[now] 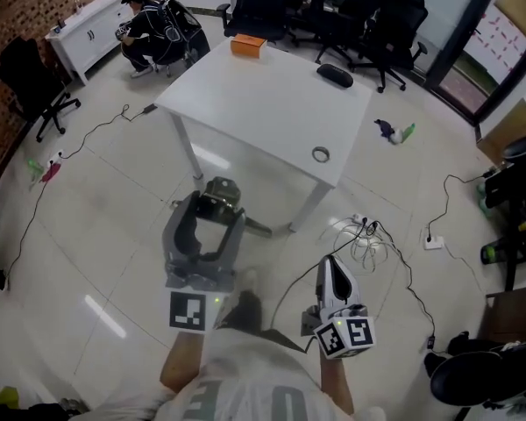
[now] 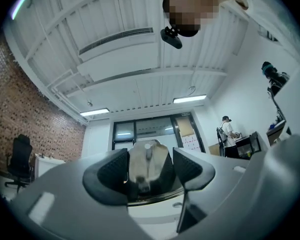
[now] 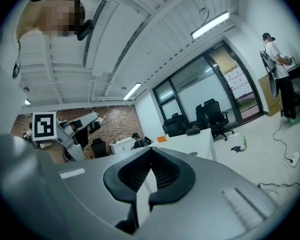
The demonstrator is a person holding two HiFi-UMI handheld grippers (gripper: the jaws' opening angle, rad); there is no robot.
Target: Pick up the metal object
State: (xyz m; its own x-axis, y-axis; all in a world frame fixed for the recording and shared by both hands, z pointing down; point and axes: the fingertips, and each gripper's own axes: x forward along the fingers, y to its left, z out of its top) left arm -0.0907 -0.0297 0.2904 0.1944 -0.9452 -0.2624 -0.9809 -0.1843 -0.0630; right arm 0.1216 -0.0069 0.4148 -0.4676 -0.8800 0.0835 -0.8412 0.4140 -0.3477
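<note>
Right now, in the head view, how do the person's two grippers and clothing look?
Both the left gripper and the right gripper have grey bodies with black ribbed pads, each carrying a cube with black-and-white square markers. The person wears a pale shirt.

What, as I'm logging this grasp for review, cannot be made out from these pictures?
- Metal object: left gripper view, its sides and bottom are hidden by the left claw shut on it; full shape unclear.
- Ring on the table: head view, too small to identify.
- Purple-and-green thing on the floor: head view, too small to identify.
</note>
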